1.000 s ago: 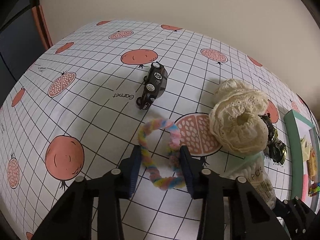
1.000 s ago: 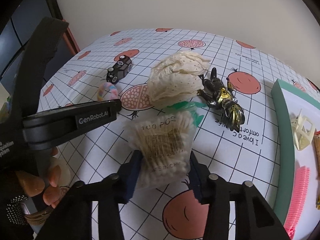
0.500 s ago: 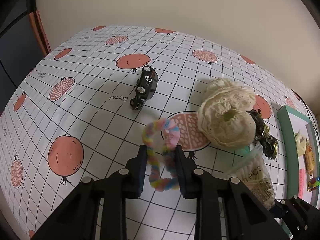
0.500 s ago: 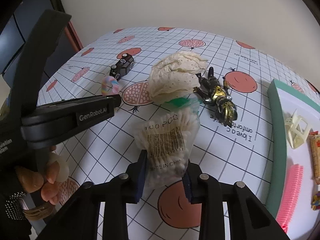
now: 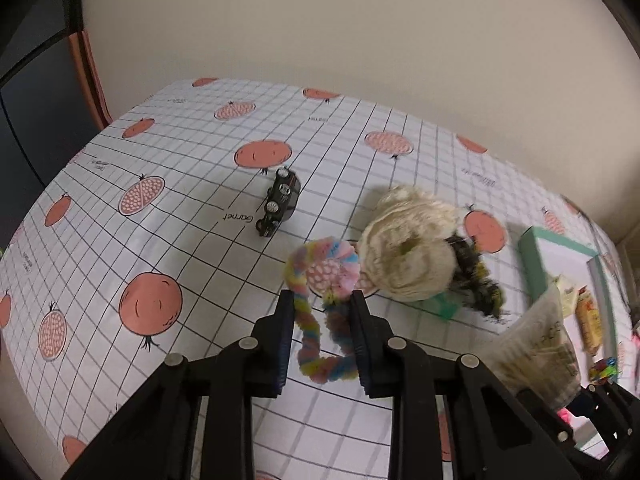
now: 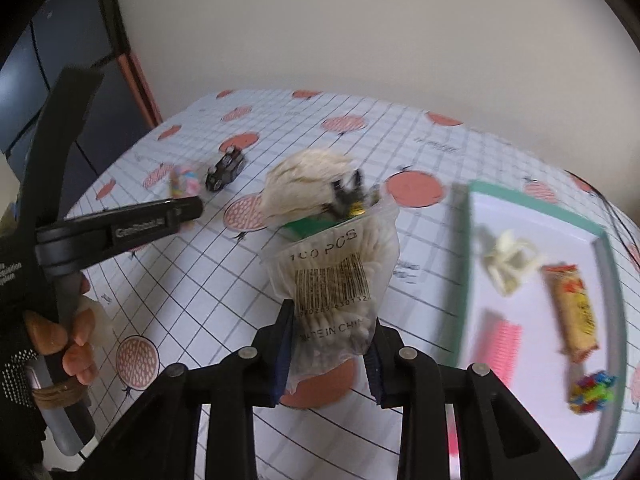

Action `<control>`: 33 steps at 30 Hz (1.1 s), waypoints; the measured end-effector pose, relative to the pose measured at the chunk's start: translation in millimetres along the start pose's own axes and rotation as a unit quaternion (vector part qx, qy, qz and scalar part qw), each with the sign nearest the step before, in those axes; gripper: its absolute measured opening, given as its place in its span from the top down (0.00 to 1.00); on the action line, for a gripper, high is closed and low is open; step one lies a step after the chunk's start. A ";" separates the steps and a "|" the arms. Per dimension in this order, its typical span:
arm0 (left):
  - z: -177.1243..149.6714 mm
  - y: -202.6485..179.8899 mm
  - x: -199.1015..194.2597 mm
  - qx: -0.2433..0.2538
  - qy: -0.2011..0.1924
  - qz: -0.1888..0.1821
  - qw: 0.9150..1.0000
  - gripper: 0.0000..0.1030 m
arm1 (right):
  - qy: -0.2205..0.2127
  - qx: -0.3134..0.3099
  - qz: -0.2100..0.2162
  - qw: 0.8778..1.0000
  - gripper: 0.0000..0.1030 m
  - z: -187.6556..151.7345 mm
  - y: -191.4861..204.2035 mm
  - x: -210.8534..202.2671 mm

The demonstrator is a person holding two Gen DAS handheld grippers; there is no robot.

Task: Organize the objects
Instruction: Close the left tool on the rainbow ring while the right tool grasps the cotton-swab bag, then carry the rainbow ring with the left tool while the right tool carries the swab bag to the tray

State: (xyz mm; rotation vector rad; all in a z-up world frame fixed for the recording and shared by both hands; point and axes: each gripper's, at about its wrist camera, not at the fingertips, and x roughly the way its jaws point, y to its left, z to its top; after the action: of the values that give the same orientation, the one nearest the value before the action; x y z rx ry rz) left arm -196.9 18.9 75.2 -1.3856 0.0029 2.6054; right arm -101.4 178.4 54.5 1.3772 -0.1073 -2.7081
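Left wrist view: the left gripper has its two fingers squeezed on a fuzzy rainbow ring, held up above the tablecloth. Just behind the ring sits a cream lace bundle. A black toy car lies to the left of the bundle. A black and gold toy touches the bundle's right side.

Right wrist view: the right gripper has its fingers clamped on a clear bag of cotton swabs, lifted off the cloth. The lace bundle is behind the bag. A green tray lies to the right of the bundle, holding a pink comb and a snack bar.
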 end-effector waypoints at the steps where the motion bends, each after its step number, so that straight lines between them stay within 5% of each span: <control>1: -0.2 -2.2 -5.8 -0.005 -0.004 -0.006 1.000 0.73 | -0.004 0.004 -0.002 1.000 0.68 0.0 -3.4 -5.6; 18: -23.7 -60.7 -58.8 0.037 -0.035 -0.021 0.998 0.73 | -0.059 0.085 -0.051 0.993 0.68 -23.2 -107.2 -87.6; 33: -27.1 -130.0 -70.1 0.070 -0.040 -0.112 0.990 0.72 | -0.053 0.166 -0.103 0.979 0.68 -48.4 -181.2 -97.2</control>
State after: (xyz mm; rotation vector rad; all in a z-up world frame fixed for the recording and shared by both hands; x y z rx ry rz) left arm -114.6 132.5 128.9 -1.1627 0.0171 2.4216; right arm -15.9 369.3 84.2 1.3887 -0.4702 -3.0452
